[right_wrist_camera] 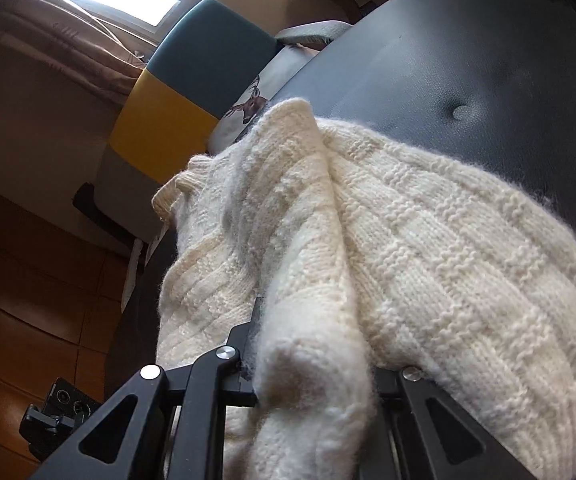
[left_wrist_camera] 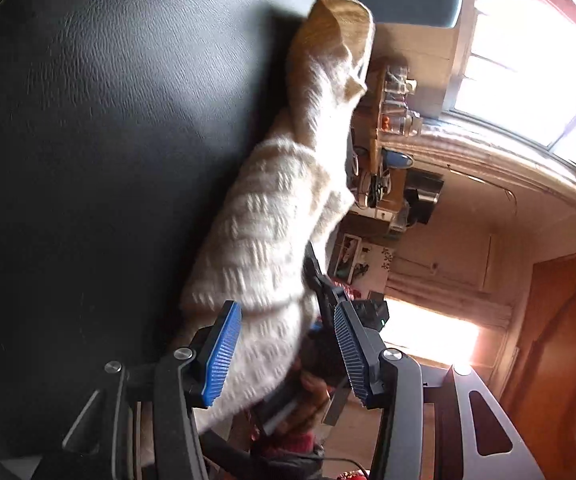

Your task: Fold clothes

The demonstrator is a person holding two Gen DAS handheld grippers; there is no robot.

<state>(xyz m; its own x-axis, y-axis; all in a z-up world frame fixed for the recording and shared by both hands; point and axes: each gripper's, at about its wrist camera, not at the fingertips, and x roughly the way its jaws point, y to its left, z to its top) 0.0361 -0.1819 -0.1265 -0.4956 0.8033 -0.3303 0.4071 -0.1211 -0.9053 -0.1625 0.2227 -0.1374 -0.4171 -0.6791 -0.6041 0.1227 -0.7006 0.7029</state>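
Observation:
A cream knitted sweater point(left_wrist_camera: 272, 208) lies along the edge of a black leather surface point(left_wrist_camera: 108, 160). My left gripper point(left_wrist_camera: 286, 350) stands open. Its blue pads point(left_wrist_camera: 224, 352) are well apart. The sweater's near end passes between them, close to the left pad, and is not pinched. In the right wrist view the sweater point(right_wrist_camera: 428, 240) spreads over the black leather surface point(right_wrist_camera: 468, 60). One fold is bunched into my right gripper point(right_wrist_camera: 312, 340), which is shut on it. The knit hides its fingertips. That gripper's black body point(left_wrist_camera: 362, 310) and a hand point(left_wrist_camera: 312, 392) show behind the sweater.
A chair with a teal and yellow back point(right_wrist_camera: 192, 80) and a deer-print cushion point(right_wrist_camera: 248, 108) stand past the leather surface. Wooden floor point(right_wrist_camera: 28, 280) lies left of it, with a black device point(right_wrist_camera: 60, 404) on it. A shelf of jars point(left_wrist_camera: 396, 100) and a bright window point(left_wrist_camera: 528, 72) are behind.

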